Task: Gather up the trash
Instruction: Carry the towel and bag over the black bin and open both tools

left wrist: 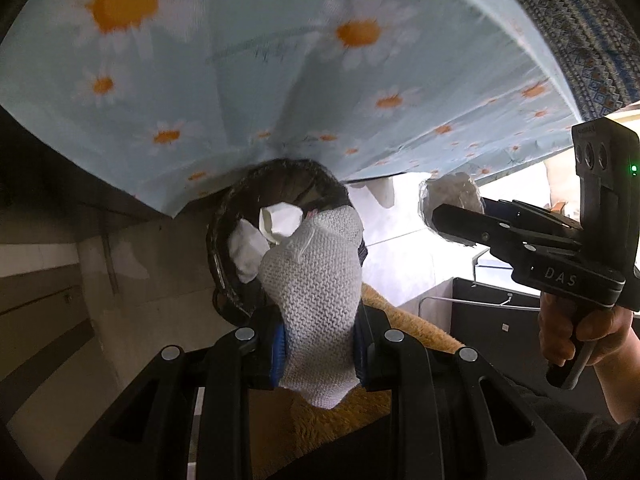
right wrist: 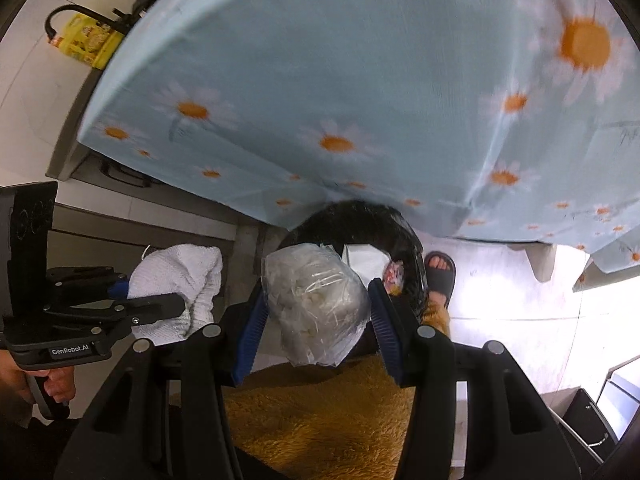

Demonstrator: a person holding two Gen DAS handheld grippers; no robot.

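Note:
My left gripper (left wrist: 320, 344) is shut on a white knitted cloth (left wrist: 316, 292), held above a black-lined trash bin (left wrist: 224, 236) that holds white crumpled paper (left wrist: 276, 220). The cloth also shows in the right wrist view (right wrist: 180, 280). My right gripper (right wrist: 316, 320) is shut on a clear plastic bag of white scraps (right wrist: 316, 300), just above the same bin (right wrist: 400, 228). In the left wrist view the right gripper (left wrist: 444, 220) holds that bag (left wrist: 448, 192) to the right of the bin.
A table draped with a light blue daisy cloth (left wrist: 248, 72) overhangs the bin. The person's sandalled foot (right wrist: 440, 276) stands beside the bin. Orange fuzzy fabric (right wrist: 320, 412) lies below the grippers. A yellow bag (right wrist: 86, 42) sits on the floor far left.

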